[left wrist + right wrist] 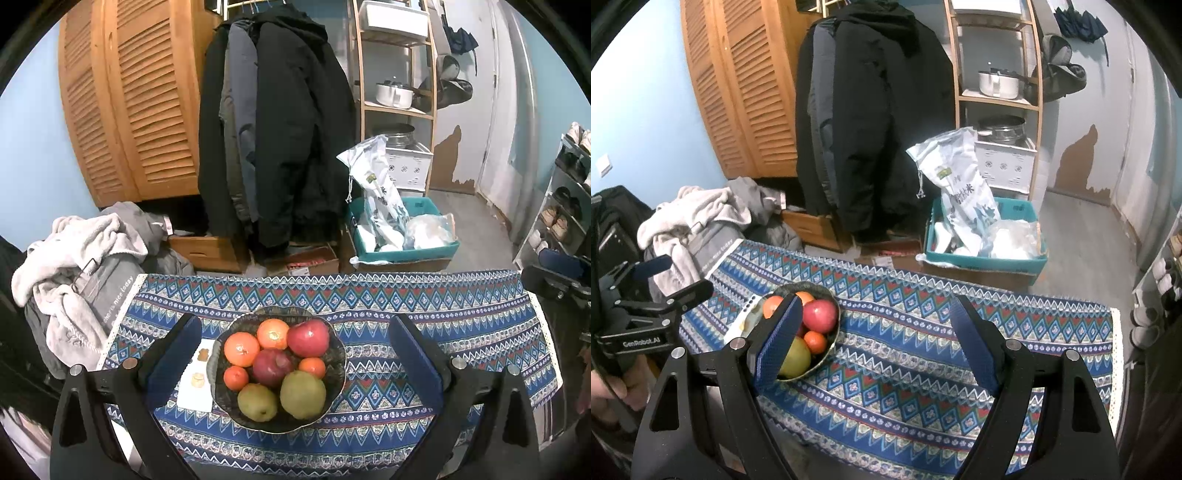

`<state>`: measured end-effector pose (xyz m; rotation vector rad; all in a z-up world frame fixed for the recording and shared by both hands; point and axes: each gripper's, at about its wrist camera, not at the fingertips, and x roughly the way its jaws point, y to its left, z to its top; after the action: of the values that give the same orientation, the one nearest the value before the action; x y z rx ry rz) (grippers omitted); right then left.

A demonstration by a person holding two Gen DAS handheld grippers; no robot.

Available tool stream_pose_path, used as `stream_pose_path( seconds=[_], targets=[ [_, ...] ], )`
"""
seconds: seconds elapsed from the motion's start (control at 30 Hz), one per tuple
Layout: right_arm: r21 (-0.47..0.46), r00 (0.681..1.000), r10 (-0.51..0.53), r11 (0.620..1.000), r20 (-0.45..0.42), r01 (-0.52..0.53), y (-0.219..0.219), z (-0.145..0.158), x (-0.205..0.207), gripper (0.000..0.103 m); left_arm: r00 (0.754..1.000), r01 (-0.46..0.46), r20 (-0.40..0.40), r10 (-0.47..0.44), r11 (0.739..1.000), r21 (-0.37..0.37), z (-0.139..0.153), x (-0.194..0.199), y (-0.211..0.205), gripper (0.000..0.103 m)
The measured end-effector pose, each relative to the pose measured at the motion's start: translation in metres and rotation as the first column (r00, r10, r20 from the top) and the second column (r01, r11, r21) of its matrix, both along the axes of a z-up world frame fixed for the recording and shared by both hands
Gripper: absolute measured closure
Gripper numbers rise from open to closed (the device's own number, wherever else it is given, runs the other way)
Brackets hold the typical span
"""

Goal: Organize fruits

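Fruit bowl [334, 384] on the patterned tabletop [461, 332], heaped full. Left gripper [295, 360] straddles the bowl, right gripper [875, 341] beside it; both fingers wide apart, empty. Risk: nudging stacked fruit could roll one off the bowl.

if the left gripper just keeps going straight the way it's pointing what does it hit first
Most likely the fruit heaped in the bowl: the open left gripper frames it dead centre, with the darker red apple nearest the middle. Depth is hard to judge through the fisheye.
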<state>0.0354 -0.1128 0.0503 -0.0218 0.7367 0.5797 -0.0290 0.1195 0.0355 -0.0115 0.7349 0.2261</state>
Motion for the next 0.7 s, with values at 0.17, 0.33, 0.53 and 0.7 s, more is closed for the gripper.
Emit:
stream_pose_path(
  seconds=[0.17,0.33,0.53,0.7],
  targets=[
    [-0.001,1.0,0.004,1.0,-0.003,-0.004,0.0011,0.0007,0.0008,0.022,1.0,-0.005,-0.001,0.005,1.0,-0.002,0.0011,-0.001,0.0004,0.001],
    [-0.004,1.0,0.006,1.0,-0.003,-0.006,0.0017,0.0012,0.0008,0.022,1.0,-0.003,0.001,0.003,1.0,-0.006,0.0013,-0.0015,0.0004,0.001],
    [-0.004,1.0,0.005,1.0,-0.003,-0.005,0.0022,0.0014,0.0004,0.022,1.0,-0.006,0.004,0.006,1.0,-0.003,0.0015,-0.003,-0.0002,0.001],
    [-0.003,1.0,0.007,1.0,-0.001,-0.007,0.0018,0.0016,0.0005,0.022,1.0,-0.004,-0.003,0.004,1.0,-0.01,0.0002,-0.0027,-0.0006,0.001]
  ],
)
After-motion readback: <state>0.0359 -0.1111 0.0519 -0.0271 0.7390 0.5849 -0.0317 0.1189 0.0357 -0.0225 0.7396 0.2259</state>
